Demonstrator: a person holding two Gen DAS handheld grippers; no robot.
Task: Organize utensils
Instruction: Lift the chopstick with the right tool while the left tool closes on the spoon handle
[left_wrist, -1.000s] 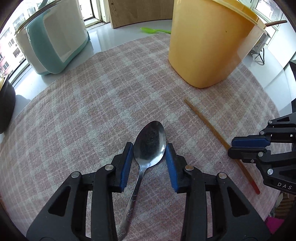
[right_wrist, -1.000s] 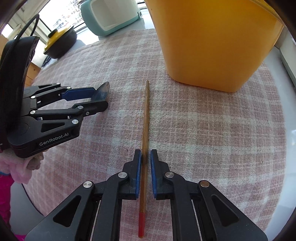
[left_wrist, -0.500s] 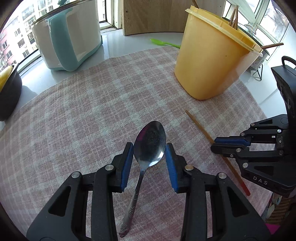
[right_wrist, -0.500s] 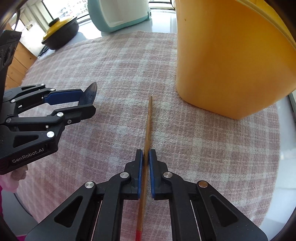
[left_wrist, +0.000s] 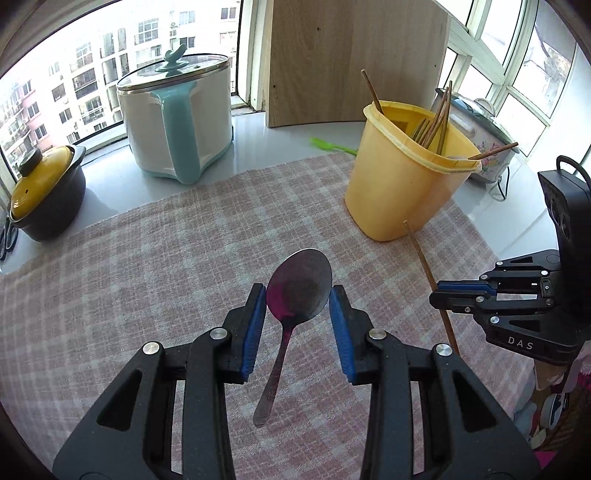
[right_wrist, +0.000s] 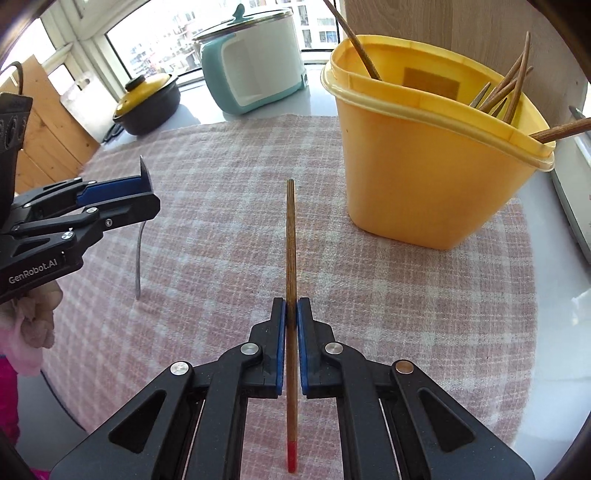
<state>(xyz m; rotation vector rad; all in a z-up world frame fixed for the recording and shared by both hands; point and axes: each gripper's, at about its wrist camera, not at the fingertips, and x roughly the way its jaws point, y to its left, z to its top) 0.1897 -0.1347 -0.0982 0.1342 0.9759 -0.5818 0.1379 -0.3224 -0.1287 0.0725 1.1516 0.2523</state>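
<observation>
My left gripper (left_wrist: 297, 295) is shut on a metal spoon (left_wrist: 298, 292), gripping its bowl, with the handle hanging down above the cloth. My right gripper (right_wrist: 291, 308) is shut on a brown chopstick (right_wrist: 290, 236) with a red end, held lifted above the cloth. The yellow utensil bin (left_wrist: 400, 192) stands at the far right of the cloth and holds several chopsticks and a fork; it also shows in the right wrist view (right_wrist: 428, 155). The left gripper (right_wrist: 147, 201) shows at the left of the right wrist view, and the right gripper (left_wrist: 441, 295) at the right of the left wrist view.
A pink checked cloth (left_wrist: 147, 277) covers the round table. A white and teal pot (left_wrist: 177, 122), a black pot with a yellow lid (left_wrist: 44, 192), a wooden board (left_wrist: 354, 59) and a green utensil (left_wrist: 332, 147) stand behind the cloth.
Both grippers have risen from the cloth, lifting the spoon and the chopstick with them. The bin's open top has come into view.
</observation>
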